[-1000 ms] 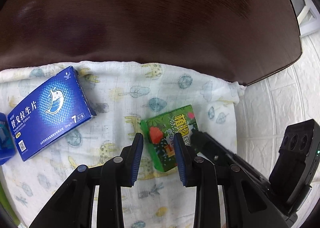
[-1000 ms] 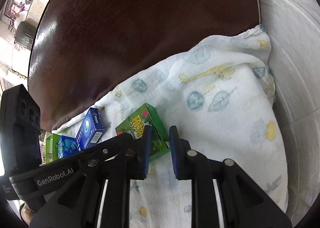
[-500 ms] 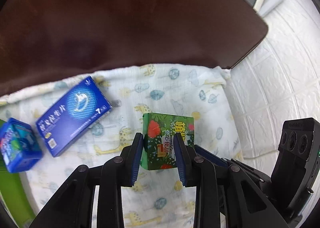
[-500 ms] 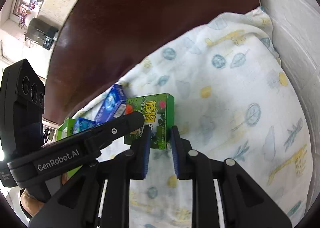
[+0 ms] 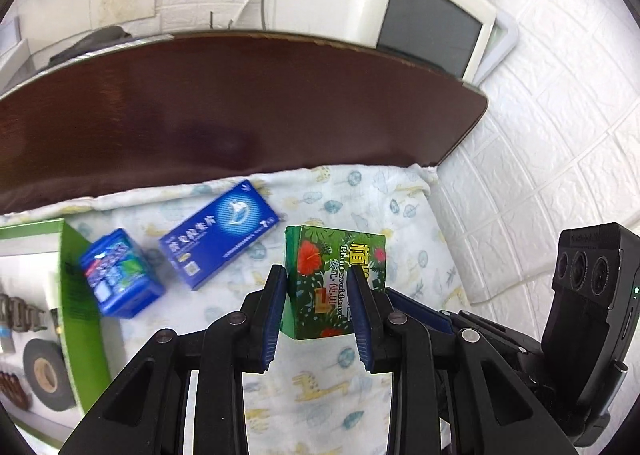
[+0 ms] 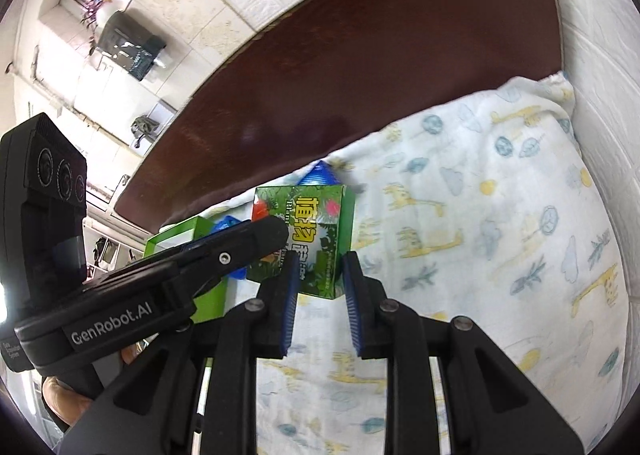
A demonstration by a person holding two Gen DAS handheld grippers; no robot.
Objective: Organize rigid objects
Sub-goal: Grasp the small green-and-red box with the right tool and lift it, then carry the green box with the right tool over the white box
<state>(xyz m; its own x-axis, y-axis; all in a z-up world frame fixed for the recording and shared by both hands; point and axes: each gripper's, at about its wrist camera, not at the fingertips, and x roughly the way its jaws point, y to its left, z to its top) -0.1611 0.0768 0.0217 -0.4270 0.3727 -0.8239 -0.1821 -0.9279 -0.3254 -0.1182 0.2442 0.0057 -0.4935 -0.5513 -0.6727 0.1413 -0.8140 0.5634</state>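
My left gripper (image 5: 318,283) is shut on a green box with a flower print (image 5: 334,283) and holds it above the patterned cloth (image 5: 360,387). The same green box (image 6: 308,233) shows in the right wrist view, with the left gripper's finger across it. My right gripper (image 6: 318,275) is just below the box with a narrow empty gap between its pads. A flat blue medicine box (image 5: 218,233) and a small blue box (image 5: 120,275) lie on the cloth to the left.
A green-walled tray (image 5: 76,295) at the left holds a roll of black tape (image 5: 44,371) and small items. A dark brown table (image 5: 240,107) lies beyond the cloth. A white monitor (image 5: 424,11) stands behind it. A white brick-pattern wall (image 5: 540,175) is on the right.
My left gripper has lifted the green box off the cloth and tilted up, so the room beyond the table shows. The right gripper rose alongside it.
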